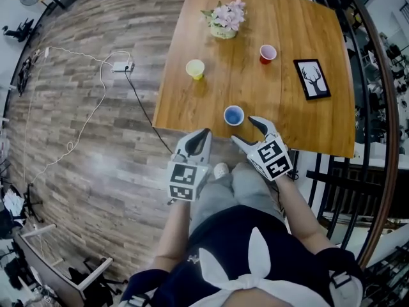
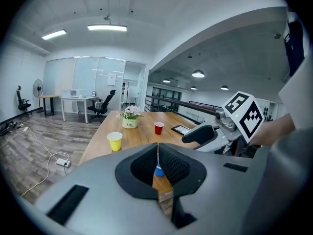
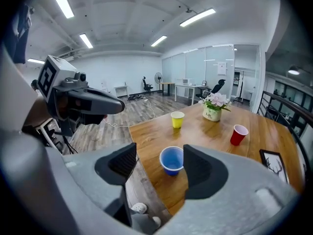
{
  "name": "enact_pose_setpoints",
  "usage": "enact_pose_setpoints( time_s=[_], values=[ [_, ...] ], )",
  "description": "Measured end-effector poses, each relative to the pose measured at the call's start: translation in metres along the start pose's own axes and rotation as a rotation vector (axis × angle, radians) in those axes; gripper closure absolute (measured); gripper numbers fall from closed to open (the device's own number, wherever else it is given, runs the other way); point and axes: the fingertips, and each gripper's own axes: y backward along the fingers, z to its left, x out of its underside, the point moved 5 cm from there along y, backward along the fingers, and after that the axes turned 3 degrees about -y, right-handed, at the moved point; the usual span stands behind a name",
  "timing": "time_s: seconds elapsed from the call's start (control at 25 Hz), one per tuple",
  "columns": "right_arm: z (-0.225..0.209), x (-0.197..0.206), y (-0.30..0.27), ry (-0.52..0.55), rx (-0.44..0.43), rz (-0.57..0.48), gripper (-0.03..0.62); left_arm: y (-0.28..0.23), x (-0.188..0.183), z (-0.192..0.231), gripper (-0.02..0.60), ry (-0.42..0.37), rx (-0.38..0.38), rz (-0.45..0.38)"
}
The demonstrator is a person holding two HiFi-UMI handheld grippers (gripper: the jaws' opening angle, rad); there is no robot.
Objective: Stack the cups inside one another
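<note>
Right gripper (image 3: 160, 155) agape, blue cup (image 1: 234, 115) ahead

A wooden surface (image 1: 255, 85) is standing on a plank floor (image 1: 96, 139) and carrying five things, all apart from one another. A blue cup (image 1: 234, 115) is sitting upright, mouth up, close to the near edge. A yellow cup (image 1: 195, 69) is standing upright toward the left edge, and a red cup (image 1: 268, 54) is standing upright farther right. A pot of pink flowers (image 1: 225, 21) is resting near the far edge. A black-framed picture (image 1: 312, 78) is lying flat toward the right side.
</note>
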Motion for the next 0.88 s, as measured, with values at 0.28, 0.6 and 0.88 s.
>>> enact_pose_setpoints(
  time_s=[0.28,0.6,0.88],
  values=[
    [-0.013,0.010,-0.031,0.021,0.002,0.109,0.295,-0.017,0.008,0.019,0.558,0.020,0.014,0.033],
    [-0.030,0.024,-0.063,0.070,-0.040,0.240,0.248,-0.045,0.018,0.034,0.558,0.068,0.020,0.087],
    [-0.040,0.031,-0.088,0.127,-0.083,0.306,0.235,-0.073,0.021,0.039,0.558,0.095,0.016,0.121]
  ],
)
